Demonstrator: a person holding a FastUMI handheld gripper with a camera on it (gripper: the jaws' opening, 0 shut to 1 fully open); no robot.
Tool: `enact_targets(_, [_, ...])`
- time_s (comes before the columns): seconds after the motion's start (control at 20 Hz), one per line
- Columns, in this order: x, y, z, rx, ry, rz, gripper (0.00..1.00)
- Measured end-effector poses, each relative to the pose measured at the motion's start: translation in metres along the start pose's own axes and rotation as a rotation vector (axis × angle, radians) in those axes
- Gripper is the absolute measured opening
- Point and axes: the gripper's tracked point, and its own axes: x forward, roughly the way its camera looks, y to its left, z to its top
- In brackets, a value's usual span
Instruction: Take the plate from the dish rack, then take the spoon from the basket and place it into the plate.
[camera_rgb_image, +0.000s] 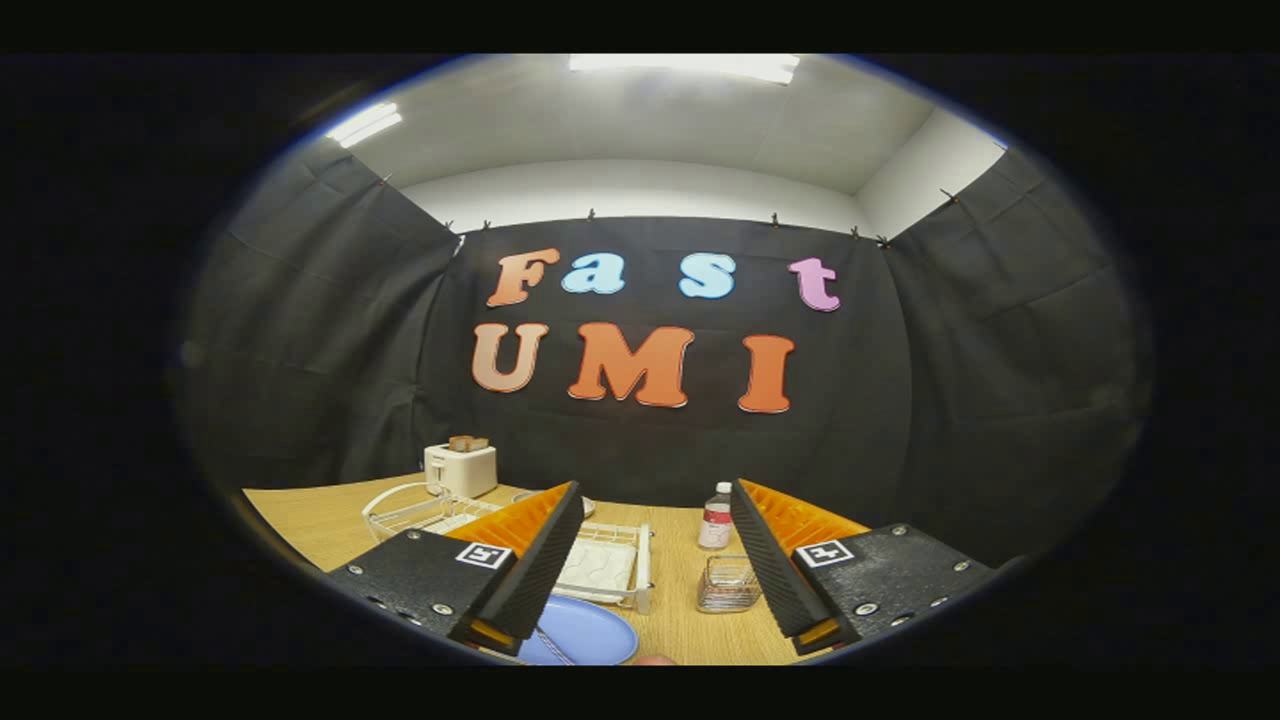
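While hand-held gripper (655, 560) gapes empty, spoon (552, 645) lies in blue plate (590, 632).

The blue plate (590, 632) lies flat on the wooden table, partly hidden behind the left finger, with the thin metal spoon (549, 645) resting in it at its 8 o'clock side. The white wire dish rack (610, 565) stands just at the plate's 12 o'clock. The small wire basket (728, 584) sits upright at the plate's 2 o'clock.
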Motion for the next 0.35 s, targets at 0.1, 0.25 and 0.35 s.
enact_targets(0.1, [-0.0009,0.0012,-0.0004,0.004,0.002,0.005,0.88])
enact_targets(0.25, [0.0001,0.0023,0.0003,0.005,-0.001,0.007,0.88])
enact_targets(0.35, [-0.0006,0.0042,0.0003,0.003,-0.003,0.012,0.88])
